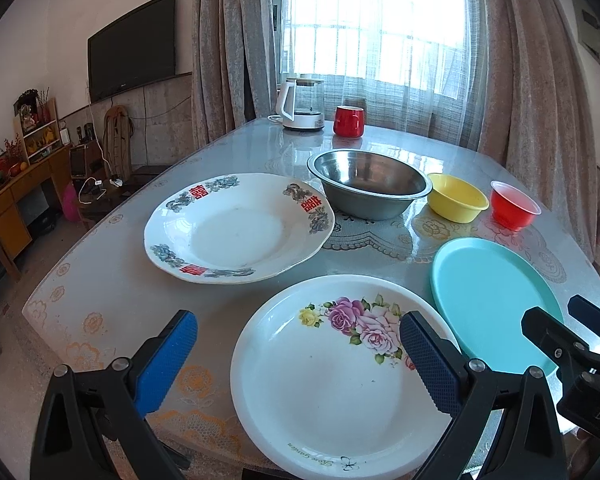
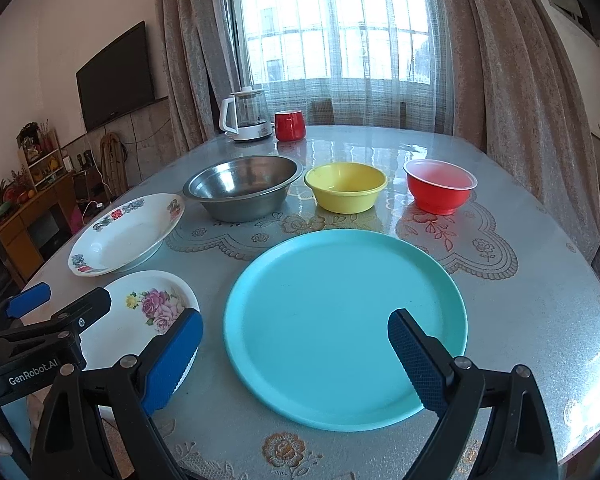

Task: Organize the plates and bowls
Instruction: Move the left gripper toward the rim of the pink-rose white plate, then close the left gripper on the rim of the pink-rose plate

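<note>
The rose plate [image 1: 332, 376] lies flat under my left gripper [image 1: 298, 360], which is wide open and holds nothing. The teal plate [image 2: 344, 328] lies flat under my right gripper [image 2: 296, 356], also wide open. Past them sit the steel bowl [image 2: 242, 186], yellow bowl [image 2: 346, 186] and red bowl [image 2: 440, 186] in a row.

Left hand-held gripper [image 1: 298, 356] spread wide over the rose plate [image 1: 340, 376] — seemingly above it, not touching.

Teal plate [image 2: 340, 320] (plain), rose-patterned plate [image 1: 332, 380].
</note>
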Motion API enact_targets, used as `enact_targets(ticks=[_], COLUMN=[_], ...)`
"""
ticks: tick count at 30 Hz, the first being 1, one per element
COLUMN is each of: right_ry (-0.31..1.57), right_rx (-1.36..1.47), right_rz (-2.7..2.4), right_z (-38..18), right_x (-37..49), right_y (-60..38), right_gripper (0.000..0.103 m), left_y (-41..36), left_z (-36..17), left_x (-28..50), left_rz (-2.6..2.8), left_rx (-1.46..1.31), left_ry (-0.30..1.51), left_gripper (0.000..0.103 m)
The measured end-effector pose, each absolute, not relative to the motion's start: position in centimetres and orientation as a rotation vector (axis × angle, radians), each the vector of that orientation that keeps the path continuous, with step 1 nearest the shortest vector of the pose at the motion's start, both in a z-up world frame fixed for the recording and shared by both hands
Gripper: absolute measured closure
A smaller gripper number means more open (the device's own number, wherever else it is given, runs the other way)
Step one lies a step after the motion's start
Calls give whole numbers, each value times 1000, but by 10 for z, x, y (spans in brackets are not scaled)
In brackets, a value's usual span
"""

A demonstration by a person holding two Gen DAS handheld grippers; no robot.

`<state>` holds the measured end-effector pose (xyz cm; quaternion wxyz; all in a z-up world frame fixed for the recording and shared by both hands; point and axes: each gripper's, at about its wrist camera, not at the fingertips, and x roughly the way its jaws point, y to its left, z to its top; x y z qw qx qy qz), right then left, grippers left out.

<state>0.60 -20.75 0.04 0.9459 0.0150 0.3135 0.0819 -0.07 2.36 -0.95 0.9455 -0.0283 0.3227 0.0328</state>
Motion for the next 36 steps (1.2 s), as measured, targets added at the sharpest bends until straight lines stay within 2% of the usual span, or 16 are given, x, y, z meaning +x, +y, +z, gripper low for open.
enact_targets(ticks=[9, 20, 22, 25, 27, 28, 30, 33, 36], right_ry=[648, 660, 653, 642, 646, 652, 664, 688, 730], right_rx=[41, 20, 13, 32, 49, 61, 94, 147, 200], right_rz=[259, 332, 315, 244, 190, 156, 97, 12, -48], right_z=[4, 4, 6, 11, 12, 11, 10, 5, -3], right_x=[-2, -9, -8, -4, 1, 4, 9, 17, 25], right_y=[-201, -192, -194, -212, -228, -237, -257, -285, -308], right_gripper=[8, 13, 15, 20, 23, 25, 27, 33, 44], left_y=[26, 37, 38, 32, 23, 19, 9, -12, -28], left_z=[-10, -10, -7, 1, 7, 9, 11, 11, 6], left_x=[-3, -1, 2, 9, 18, 24, 36, 55, 72], left_rz=[52, 53, 31, -54, -145, -195, -263, -332, -357], left_rx=[-76, -112, -124, -116, -117, -126, -120, -78, -55], left_ry=[665, 672, 675, 677, 697, 714, 741, 791, 854], left_gripper=[1, 1, 4, 14, 31, 35, 56, 65, 65])
